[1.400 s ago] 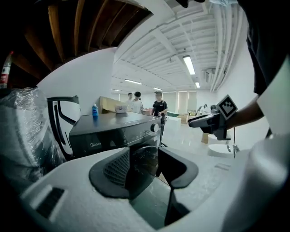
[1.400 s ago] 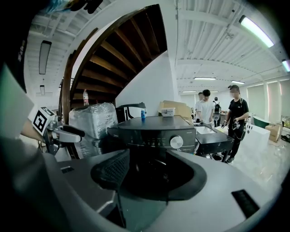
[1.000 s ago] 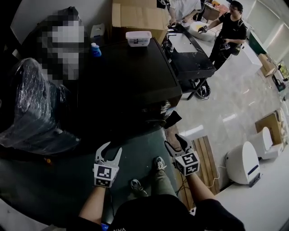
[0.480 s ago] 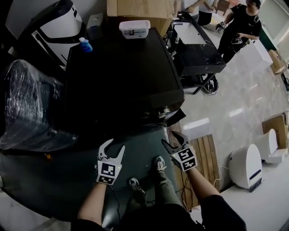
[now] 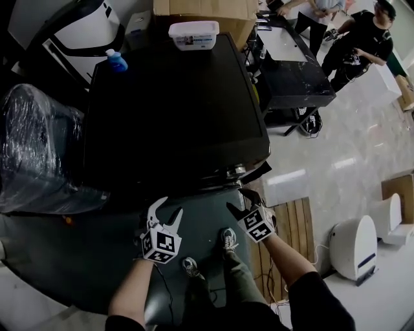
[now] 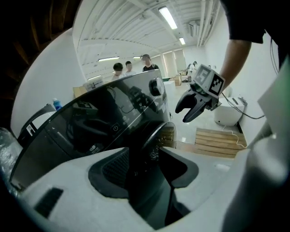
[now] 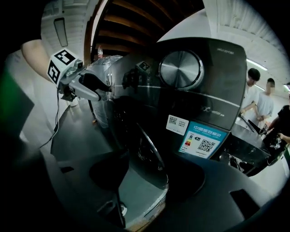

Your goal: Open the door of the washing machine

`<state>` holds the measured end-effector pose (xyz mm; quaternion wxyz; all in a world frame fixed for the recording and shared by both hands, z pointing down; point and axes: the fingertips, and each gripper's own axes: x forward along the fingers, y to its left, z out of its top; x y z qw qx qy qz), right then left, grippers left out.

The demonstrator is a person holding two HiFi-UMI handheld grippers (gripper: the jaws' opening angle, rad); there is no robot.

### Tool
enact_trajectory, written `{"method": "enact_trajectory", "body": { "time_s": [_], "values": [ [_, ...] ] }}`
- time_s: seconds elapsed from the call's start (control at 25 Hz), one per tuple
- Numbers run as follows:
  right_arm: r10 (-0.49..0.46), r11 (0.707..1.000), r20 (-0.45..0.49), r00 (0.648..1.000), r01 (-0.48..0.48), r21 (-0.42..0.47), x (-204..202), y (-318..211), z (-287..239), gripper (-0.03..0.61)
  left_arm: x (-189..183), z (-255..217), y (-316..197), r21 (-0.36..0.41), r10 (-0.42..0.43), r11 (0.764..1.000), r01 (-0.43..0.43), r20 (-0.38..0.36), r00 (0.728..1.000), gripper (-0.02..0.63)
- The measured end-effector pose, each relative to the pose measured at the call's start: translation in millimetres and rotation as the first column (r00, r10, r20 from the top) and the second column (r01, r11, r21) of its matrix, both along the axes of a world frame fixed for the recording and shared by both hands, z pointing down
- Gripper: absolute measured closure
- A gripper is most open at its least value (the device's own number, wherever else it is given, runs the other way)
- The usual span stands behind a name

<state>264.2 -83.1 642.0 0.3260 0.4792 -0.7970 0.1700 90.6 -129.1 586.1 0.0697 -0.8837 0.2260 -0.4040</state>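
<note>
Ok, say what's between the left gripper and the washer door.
Nothing: the left gripper view shows air between door and left gripper, whose empty jaws have just been opening.

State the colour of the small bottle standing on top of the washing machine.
The bottle is blue; the head view shows it best.

- One washing machine (image 5: 174, 110).
- Two grippers: the left gripper (image 5: 168, 207) and the right gripper (image 5: 239, 199).
- One blue bottle (image 5: 117, 61) and one white box (image 5: 193, 34), both on the machine.
- One cardboard box (image 5: 200, 10).
- One wrapped bundle (image 5: 39, 149).
- One pallet (image 5: 291, 236).
- Two shoes (image 5: 228, 238).
- One knob (image 7: 181, 69).
- Two stickers (image 7: 177, 124) on the machine's front.
- Three persons (image 6: 146, 63) in the left gripper view.
</note>
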Motion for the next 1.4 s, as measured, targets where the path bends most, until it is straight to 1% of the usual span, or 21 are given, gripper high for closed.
{"method": "enact_trajectory", "body": {
  "time_s": [0.2, 0.32, 0.52, 0.64, 0.72, 0.88, 0.96, 1.08, 1.2, 1.24, 1.32, 1.4],
  "values": [
    [-0.117, 0.993, -0.049, 0.992, 0.117, -0.005, -6, -17, 24, 0.327, 8, 15, -7, 0.045, 0.037, 0.998, -0.041, 0.086, 0.996, 0.416],
    [-0.165, 0.986, -0.078, 0.983, 0.165, -0.009, -5, -24, 32, 0.327, 12, 18, -13, 0.064, 0.038, 0.997, -0.045, 0.108, 0.993, 0.413],
    [-0.244, 0.970, -0.110, 0.963, 0.244, -0.014, -10, -31, 46, 0.332, 18, 29, -17, 0.066, 0.054, 0.996, -0.065, 0.150, 0.987, 0.413],
    [-0.257, 0.966, -0.110, 0.960, 0.257, -0.019, -10, -34, 52, 0.336, 21, 34, -19, 0.063, 0.054, 0.996, -0.065, 0.163, 0.985, 0.413],
    [-0.265, 0.964, -0.107, 0.958, 0.264, -0.025, -10, -36, 57, 0.350, 22, 37, -21, 0.061, 0.055, 0.996, -0.066, 0.169, 0.984, 0.410],
    [-0.296, 0.955, -0.119, 0.948, 0.296, -0.021, -12, -35, 59, 0.358, 21, 42, -25, 0.058, 0.071, 0.995, -0.083, 0.193, 0.979, 0.410],
    [-0.316, 0.948, -0.145, 0.938, 0.317, -0.021, -12, -35, 61, 0.368, 20, 43, -26, 0.067, 0.086, 0.993, -0.102, 0.211, 0.974, 0.410],
    [-0.347, 0.935, -0.214, 0.913, 0.353, -0.011, -12, -36, 66, 0.381, 19, 45, -26, 0.091, 0.110, 0.987, -0.135, 0.236, 0.966, 0.404],
    [-0.366, 0.925, -0.269, 0.891, 0.379, -0.002, -11, -37, 72, 0.408, 20, 47, -25, 0.092, 0.122, 0.984, -0.150, 0.261, 0.958, 0.396],
    [-0.372, 0.923, -0.272, 0.887, 0.386, -0.003, -10, -37, 72, 0.427, 20, 47, -25, 0.093, 0.123, 0.984, -0.153, 0.271, 0.955, 0.397],
    [-0.384, 0.918, -0.257, 0.887, 0.396, -0.006, -8, -39, 70, 0.435, 21, 47, -27, 0.102, 0.122, 0.982, -0.158, 0.291, 0.949, 0.400],
    [-0.381, 0.921, -0.239, 0.893, 0.391, -0.006, -9, -39, 70, 0.439, 20, 47, -28, 0.106, 0.117, 0.982, -0.155, 0.301, 0.947, 0.426]
  ]
}}
